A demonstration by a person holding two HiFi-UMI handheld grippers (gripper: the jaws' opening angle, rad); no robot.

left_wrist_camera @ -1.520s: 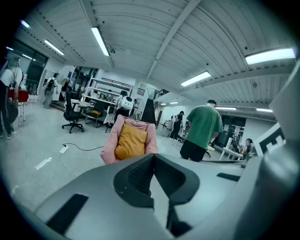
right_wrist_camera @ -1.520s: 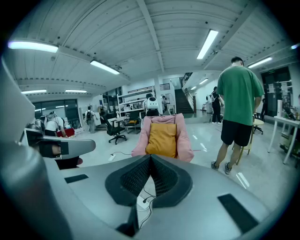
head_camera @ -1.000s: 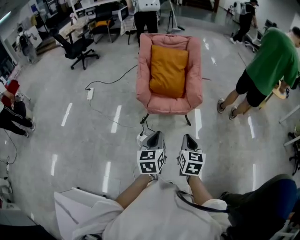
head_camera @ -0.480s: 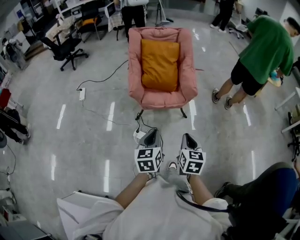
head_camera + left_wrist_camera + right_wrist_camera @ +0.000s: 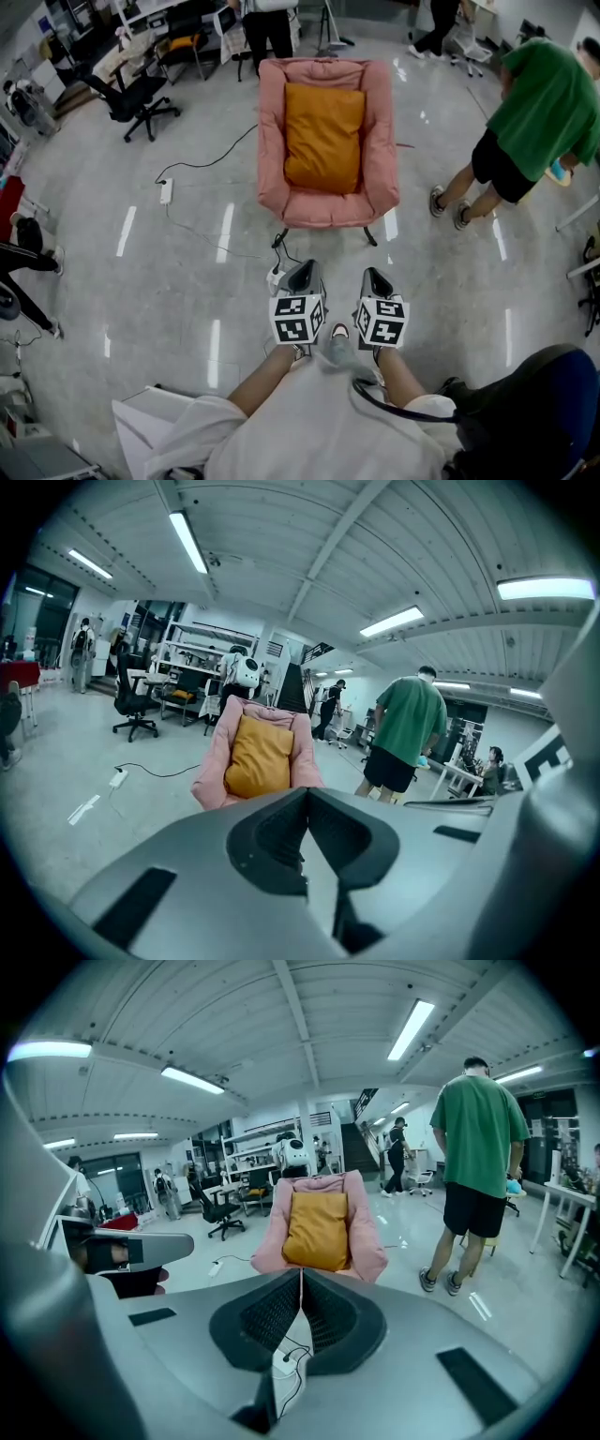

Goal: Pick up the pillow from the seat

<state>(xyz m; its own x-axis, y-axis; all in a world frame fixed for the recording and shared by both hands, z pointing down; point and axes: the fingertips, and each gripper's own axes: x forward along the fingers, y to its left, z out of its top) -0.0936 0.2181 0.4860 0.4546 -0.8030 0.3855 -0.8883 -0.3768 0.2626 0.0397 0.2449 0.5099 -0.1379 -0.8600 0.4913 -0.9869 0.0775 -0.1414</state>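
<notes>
Head view, pillow [image 5: 323,136]: orange, leans upright against the back of the pink armchair [image 5: 382,159], nothing on top, well ahead.
Head view, grippers: left gripper [image 5: 303,273] and right gripper [image 5: 376,278] side by side, low and close to the body, both pinched fully shut, empty, well apart from the pillow.
Head view, step: looks like just the approach. Best to walk in square to the chair front, open both wide before reaching, then pinch the soft side edges instead of poking the middle.
Head view, hazard: white plug block [image 5: 277,275] and cable [image 5: 211,166] on the floor [image 5: 169,281] right by the grippers, so worth stepping around.
Left gripper view: jaws together, nothing between; pillow straight ahead beyond them.
Right gripper view: same deal, closed and empty, pillow dead centre.
Surface: glossy grey floor, mirrors the strip lights.
Room: open workshop, black office chair [image 5: 131,94] and desks back left, person in a green shirt [image 5: 548,103] near the armchair's right side.
</notes>
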